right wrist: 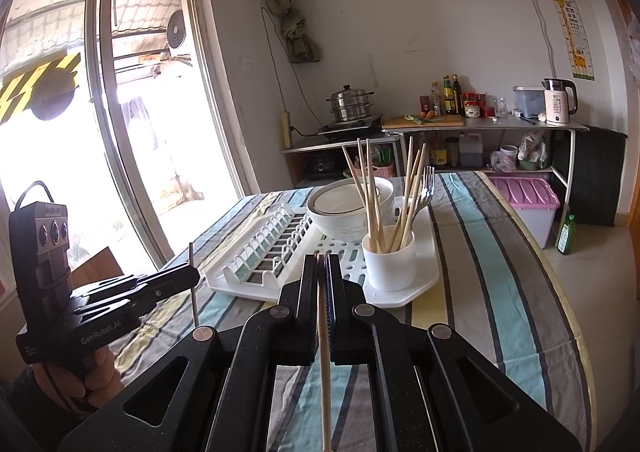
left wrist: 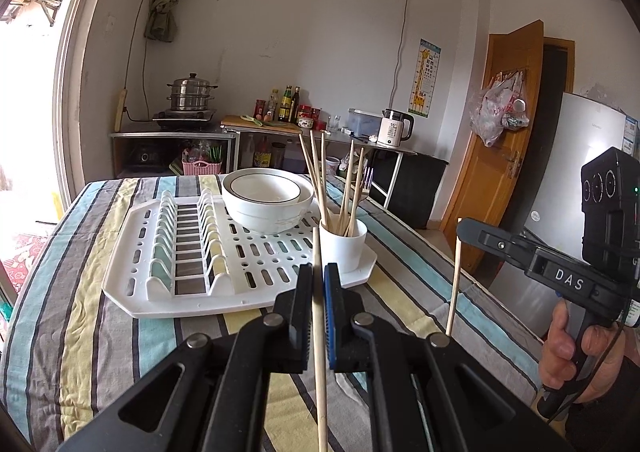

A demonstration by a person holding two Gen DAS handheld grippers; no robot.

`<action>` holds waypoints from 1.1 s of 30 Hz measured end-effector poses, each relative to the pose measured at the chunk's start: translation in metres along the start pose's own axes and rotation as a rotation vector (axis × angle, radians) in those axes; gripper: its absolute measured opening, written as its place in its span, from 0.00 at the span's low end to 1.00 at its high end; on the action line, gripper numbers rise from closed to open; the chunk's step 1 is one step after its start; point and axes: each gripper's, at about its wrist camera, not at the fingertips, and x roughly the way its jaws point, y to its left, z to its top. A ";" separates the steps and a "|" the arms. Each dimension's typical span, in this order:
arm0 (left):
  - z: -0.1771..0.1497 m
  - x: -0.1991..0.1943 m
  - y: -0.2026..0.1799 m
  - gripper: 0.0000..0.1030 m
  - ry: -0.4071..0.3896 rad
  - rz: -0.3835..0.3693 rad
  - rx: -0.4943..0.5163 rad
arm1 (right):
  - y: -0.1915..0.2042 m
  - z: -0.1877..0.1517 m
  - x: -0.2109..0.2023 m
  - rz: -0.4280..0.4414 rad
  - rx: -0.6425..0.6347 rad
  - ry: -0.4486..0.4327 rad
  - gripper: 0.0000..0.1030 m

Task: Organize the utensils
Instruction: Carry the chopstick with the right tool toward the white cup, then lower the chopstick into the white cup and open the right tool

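Observation:
My left gripper (left wrist: 318, 272) is shut on a wooden chopstick (left wrist: 319, 352) held upright, just in front of the white cup (left wrist: 343, 246). The cup holds several chopsticks (left wrist: 316, 176) and a fork (left wrist: 366, 182). My right gripper (right wrist: 321, 266) is shut on another chopstick (right wrist: 324, 364), also upright, near the same white cup (right wrist: 390, 262). Each gripper shows in the other's view: the right gripper (left wrist: 460, 230) with its chopstick (left wrist: 454, 276), the left gripper (right wrist: 194, 276) with its chopstick (right wrist: 193, 284).
The cup stands on a white drying rack (left wrist: 168, 248) with plate slots, next to stacked white bowls (left wrist: 268, 198), all on a striped tablecloth (left wrist: 80, 312). Behind stand a counter with a steamer pot (left wrist: 191, 92), bottles and a kettle (left wrist: 394, 128). A pink bin (right wrist: 528, 204) sits on the floor.

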 end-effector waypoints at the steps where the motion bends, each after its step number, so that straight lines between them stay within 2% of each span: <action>1: 0.000 -0.001 0.000 0.06 0.000 0.000 0.001 | 0.000 0.000 0.000 0.000 0.000 0.000 0.03; 10: -0.003 -0.024 -0.005 0.06 -0.013 -0.020 0.018 | 0.002 0.000 -0.002 0.000 -0.006 -0.002 0.03; 21: -0.005 -0.053 -0.015 0.06 0.024 0.013 0.042 | 0.010 0.000 -0.019 -0.013 -0.046 0.012 0.03; 26: -0.001 -0.051 -0.018 0.06 0.044 0.037 0.051 | 0.009 0.002 -0.024 -0.027 -0.060 0.012 0.03; 33: 0.024 -0.035 -0.025 0.06 0.042 0.019 0.058 | 0.005 0.020 -0.028 -0.038 -0.070 -0.028 0.03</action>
